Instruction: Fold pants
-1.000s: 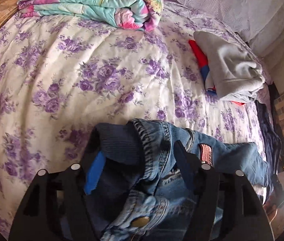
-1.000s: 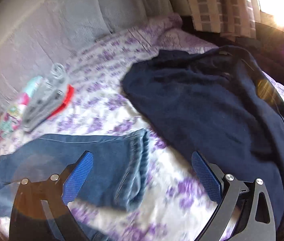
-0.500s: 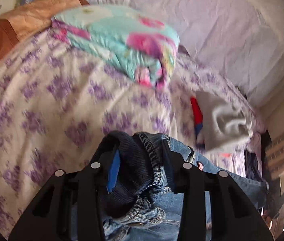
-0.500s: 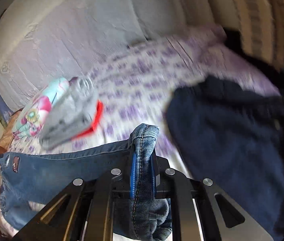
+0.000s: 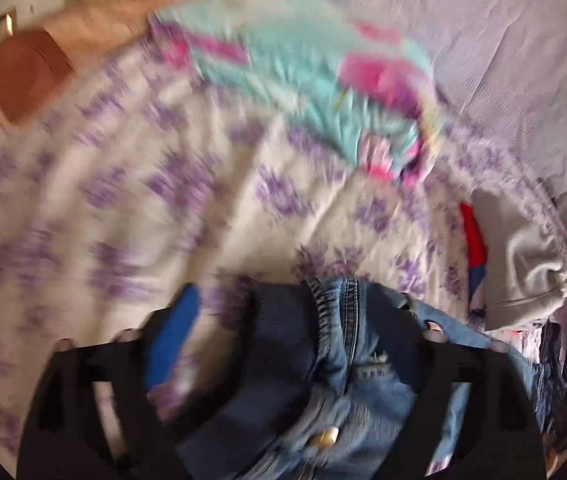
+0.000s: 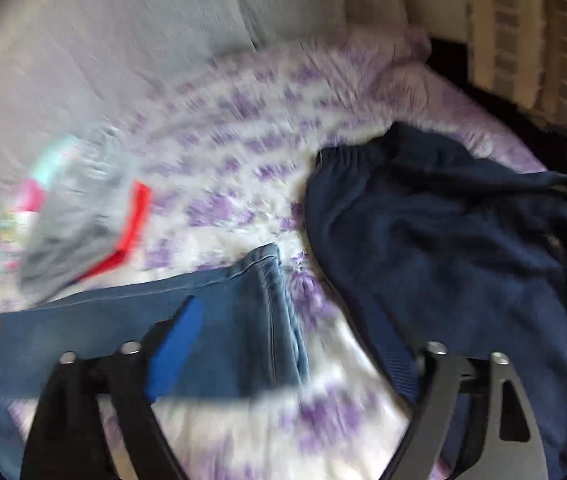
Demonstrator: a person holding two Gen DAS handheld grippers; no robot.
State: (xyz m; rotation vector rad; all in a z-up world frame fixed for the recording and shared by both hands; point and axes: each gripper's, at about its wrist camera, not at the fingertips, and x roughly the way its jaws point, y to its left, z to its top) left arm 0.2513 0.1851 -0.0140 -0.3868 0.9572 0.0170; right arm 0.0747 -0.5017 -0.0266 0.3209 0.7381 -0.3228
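Observation:
The blue denim jeans lie on the floral bedspread. In the left wrist view their waistband with a brass button bunches between the fingers of my left gripper, which stands open around it. In the right wrist view the leg hem lies flat between the spread fingers of my right gripper, which is open and empty. Both views are motion-blurred.
A folded turquoise-and-pink quilt lies at the back of the bed. A grey garment on red cloth lies to the right, and shows in the right wrist view. A dark navy garment is spread right of the hem.
Half a second ago both grippers were shut on the jeans, the right one holding the hem lifted. Now both are open and the hem lies flat on the bed.

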